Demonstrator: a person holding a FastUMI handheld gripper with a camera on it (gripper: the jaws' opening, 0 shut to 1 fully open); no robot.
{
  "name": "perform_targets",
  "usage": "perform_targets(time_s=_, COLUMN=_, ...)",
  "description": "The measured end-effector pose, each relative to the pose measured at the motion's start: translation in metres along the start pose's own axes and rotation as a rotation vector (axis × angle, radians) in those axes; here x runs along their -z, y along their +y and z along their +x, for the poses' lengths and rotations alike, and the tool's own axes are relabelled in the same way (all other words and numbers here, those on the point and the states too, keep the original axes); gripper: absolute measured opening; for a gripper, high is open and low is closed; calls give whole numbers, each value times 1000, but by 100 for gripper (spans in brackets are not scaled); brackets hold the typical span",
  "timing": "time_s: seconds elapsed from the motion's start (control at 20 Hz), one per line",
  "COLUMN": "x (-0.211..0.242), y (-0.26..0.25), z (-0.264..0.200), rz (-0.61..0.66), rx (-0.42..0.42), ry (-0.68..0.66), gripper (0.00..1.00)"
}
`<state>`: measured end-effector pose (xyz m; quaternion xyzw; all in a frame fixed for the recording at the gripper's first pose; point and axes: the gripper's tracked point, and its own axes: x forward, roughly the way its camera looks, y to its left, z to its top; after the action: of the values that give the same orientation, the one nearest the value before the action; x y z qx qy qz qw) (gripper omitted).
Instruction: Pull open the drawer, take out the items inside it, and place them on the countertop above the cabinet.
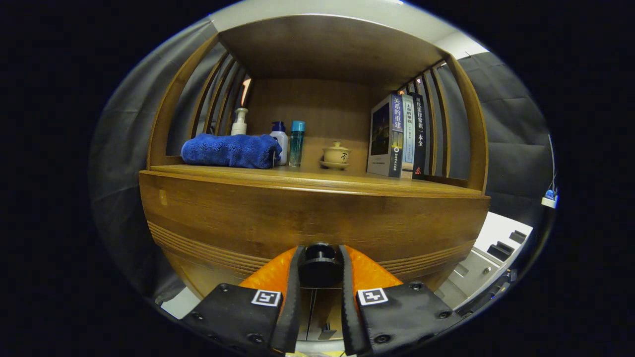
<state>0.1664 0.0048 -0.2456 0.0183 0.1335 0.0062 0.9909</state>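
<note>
Because the drawer has to slide out before anything inside can be reached, the gripper [320, 265] is set square to the curved brown wooden drawer front [307, 218] with its two fingers standing on either side of the round black knob [320, 263]; the knob sits between them and both appear to press its sides, so I judge the jaws closed on it, a hold that suits a straight pull toward the camera. The drawer looks shut or barely started, its front flush under the wooden countertop [347, 184] of the cabinet, and whatever lies inside is hidden, so the items cannot be named.

The countertop above is where those items must go, and it is already partly taken: a rolled blue plush towel [229, 150] lies toward one end, with a white pump bottle [239, 122] behind it, and a white bottle with a blue cap [280, 140] and a slim teal bottle [296, 143] just beside it. A small cream lidded ceramic cup on a saucer [336, 155] stands near the middle, and a row of upright books [399, 136] leans against the slatted side. The bare strip along the front edge, between towel and books, seems the likeliest landing spot
</note>
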Motion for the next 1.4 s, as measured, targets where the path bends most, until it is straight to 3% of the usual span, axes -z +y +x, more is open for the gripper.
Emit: perform_targets(time_s=1.4, x=24, y=-3, z=-127, rz=-28, rx=62, ry=131, gripper=42)
